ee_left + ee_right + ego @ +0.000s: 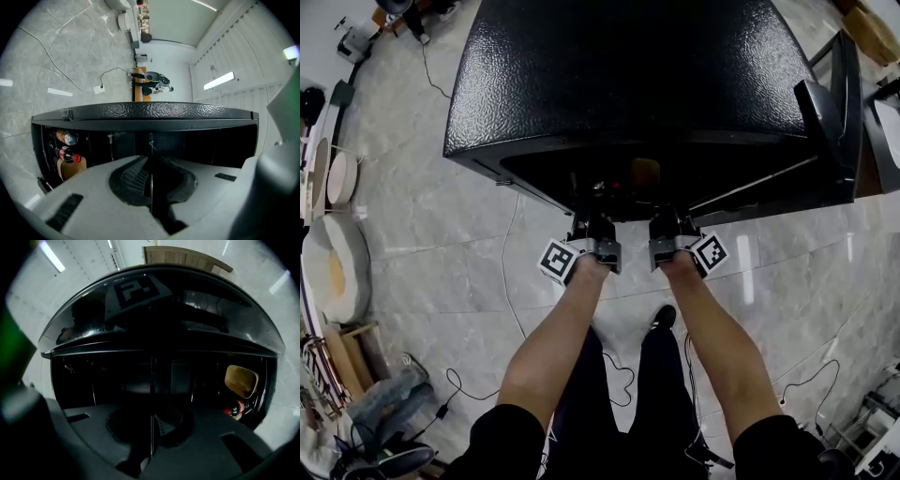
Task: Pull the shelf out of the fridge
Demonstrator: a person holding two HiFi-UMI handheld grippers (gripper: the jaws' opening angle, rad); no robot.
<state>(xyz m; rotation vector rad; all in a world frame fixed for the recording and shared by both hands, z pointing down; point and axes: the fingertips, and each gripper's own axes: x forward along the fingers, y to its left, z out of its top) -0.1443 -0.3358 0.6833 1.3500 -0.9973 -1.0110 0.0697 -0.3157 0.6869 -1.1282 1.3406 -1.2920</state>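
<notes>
The left gripper (587, 225) and the right gripper (671, 223) sit side by side at the mouth of the fridge (619, 84). Their tips reach toward 12 o'clock into its dark interior, and each marker cube sits on the outer side. The shelf (151, 154) lies directly between the jaws of both. In the left gripper view it shows edge-on as a thin pale line that runs from the jaw throat at 6 o'clock straight toward 12 o'clock into the cabinet. The right gripper view shows the same thin line down its middle.

In the head view the shelf itself is lost in the shadow under the fridge top. The two grippers meet it at points spaced along the 9-to-3 line, so its front edge runs across that way and its depth points to 12 o'clock.

Both grippers are clamped on that front edge. On the left one, a ribbed pad (133, 176) closes in from 9 o'clock and the opposite jaw from 3 o'clock, with only the thin line between them. The right one's jaws stand just as close about the line.

Farther inside, at 9 o'clock in the left gripper view, sit a can (68, 137), a red-capped bottle (69, 154) and a tan container (72, 168). In the head view the fridge door (844, 103) stands open at 2 o'clock of the grippers. A black cable (506, 281) trails over the pale marble floor (441, 272) at 9 o'clock.
</notes>
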